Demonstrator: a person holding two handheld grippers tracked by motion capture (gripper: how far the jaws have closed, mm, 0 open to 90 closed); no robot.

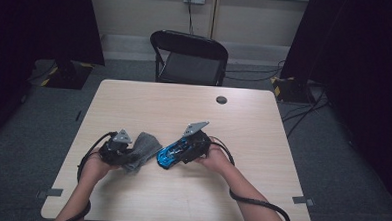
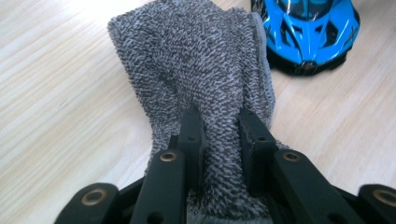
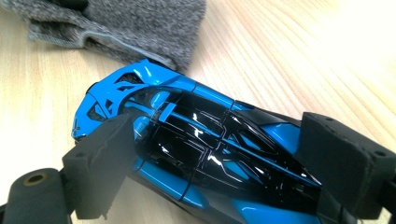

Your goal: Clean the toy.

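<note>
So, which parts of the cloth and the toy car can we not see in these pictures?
- Grey cloth: near end hidden between the left gripper jaws, left gripper view.
- Blue toy car: rear cut off by the bottom edge, sides covered by the right gripper pads, right gripper view.
- Car's wheels: too small, high view.

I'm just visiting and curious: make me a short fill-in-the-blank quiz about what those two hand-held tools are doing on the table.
1. The left tool is shut on a grey ____.
2. The right tool has its jaws on either side of a blue and black toy ____.
3. Beyond the table stands an empty black ____.

Missing words: cloth; car; chair.
</note>
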